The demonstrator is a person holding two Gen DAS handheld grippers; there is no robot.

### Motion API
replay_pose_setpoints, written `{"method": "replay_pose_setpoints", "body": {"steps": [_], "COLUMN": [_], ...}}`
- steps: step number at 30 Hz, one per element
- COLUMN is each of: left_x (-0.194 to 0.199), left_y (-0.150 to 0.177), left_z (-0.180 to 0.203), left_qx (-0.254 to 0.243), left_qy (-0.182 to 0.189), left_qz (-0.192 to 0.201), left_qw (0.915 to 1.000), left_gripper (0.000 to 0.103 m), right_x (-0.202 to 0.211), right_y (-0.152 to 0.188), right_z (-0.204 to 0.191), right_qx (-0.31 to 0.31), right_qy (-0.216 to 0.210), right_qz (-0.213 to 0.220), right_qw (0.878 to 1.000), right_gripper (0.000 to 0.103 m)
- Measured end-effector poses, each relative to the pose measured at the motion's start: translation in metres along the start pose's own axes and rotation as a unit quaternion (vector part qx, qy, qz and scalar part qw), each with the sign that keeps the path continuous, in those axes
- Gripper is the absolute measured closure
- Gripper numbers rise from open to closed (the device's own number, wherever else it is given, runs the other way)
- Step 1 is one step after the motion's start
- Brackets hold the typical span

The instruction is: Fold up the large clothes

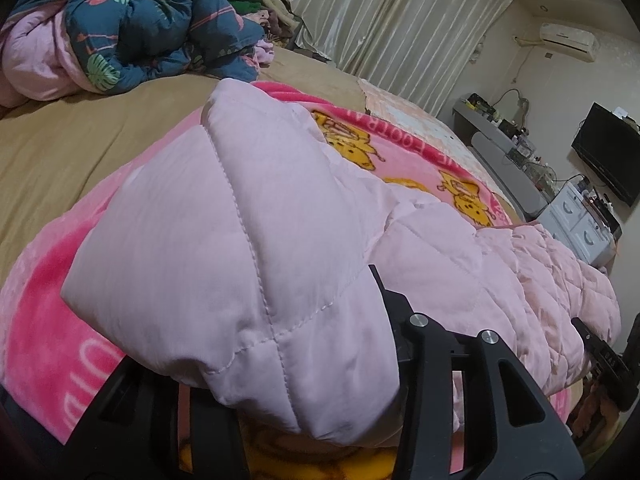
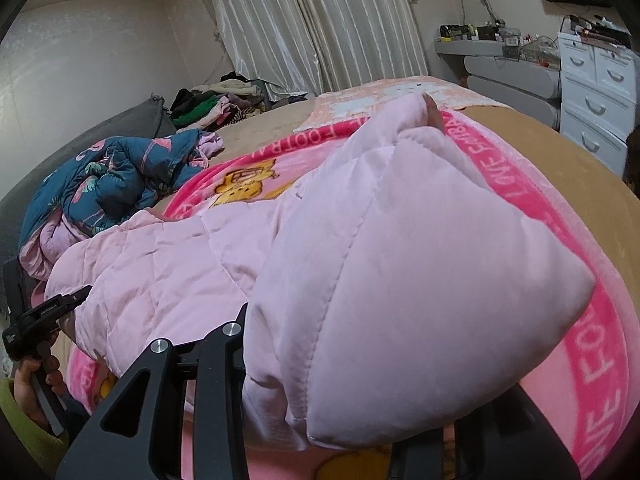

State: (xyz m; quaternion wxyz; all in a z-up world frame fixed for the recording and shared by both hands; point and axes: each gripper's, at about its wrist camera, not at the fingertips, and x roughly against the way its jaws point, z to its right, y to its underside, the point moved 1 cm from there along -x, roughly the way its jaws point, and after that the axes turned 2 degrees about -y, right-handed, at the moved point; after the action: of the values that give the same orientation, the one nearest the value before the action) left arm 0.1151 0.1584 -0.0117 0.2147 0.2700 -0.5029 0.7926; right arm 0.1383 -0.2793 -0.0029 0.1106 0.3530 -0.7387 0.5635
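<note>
A pale pink quilted garment (image 1: 248, 240) is being carried low over the bed, one padded corner clamped in each tool. The left gripper (image 1: 304, 380) is closed on a thick fold of it; the right gripper (image 2: 344, 380) is closed on the opposite fold (image 2: 400, 280). The pads themselves are buried under fabric in both views, so the hold is judged from how the cloth bunches and drapes out of the jaws.

The piece is judged light, soft and puffy: it billows, holds no shape, and sags between the two holds. The shell looks smooth, so a shallow pinch could be lost; a deep bite across a stitched seam, at the corners, is judged safest.

Beneath it a bright pink cartoon blanket (image 1: 52, 344) is spread over a tan sheet (image 1: 72, 148), a yielding surface that gives little to press against. A crumpled blue floral quilt (image 1: 132, 24) is heaped near the head of the bed, well apart from the fold. Pale curtains (image 2: 312, 24) hang behind, and white drawers (image 2: 596, 100) and a grey shelf (image 2: 472, 46) stand along the side wall.
</note>
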Motion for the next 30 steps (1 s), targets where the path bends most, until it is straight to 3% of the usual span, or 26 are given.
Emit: {"method": "replay_pose_setpoints", "body": {"steps": [20,28,30], "left_x": [-0.008,-0.01,-0.01], "left_y": [0.022,0.026,0.027], "left_z": [-0.01,-0.01,-0.011], "left_qx": [0.01,0.011,0.012], "left_qy": [-0.018,-0.027,-0.027], "left_qz": [-0.011,-0.014,-0.014], "left_qw": [0.9997,0.9995,0.9995], "left_gripper": [0.061,0.057,0.057], "right_x": [-0.028,-0.033,-0.031], "right_y": [0.023,0.027,0.027], "right_z": [0.024,0.028,0.032], "right_qx": [-0.068,-0.072,-0.077], "right_qy": [0.014,0.021,0.015], "right_qz": [-0.047,-0.064,-0.076], "right_qw": [0.997,0.995,0.994], "right_gripper": [0.057,0.046,0.038]}}
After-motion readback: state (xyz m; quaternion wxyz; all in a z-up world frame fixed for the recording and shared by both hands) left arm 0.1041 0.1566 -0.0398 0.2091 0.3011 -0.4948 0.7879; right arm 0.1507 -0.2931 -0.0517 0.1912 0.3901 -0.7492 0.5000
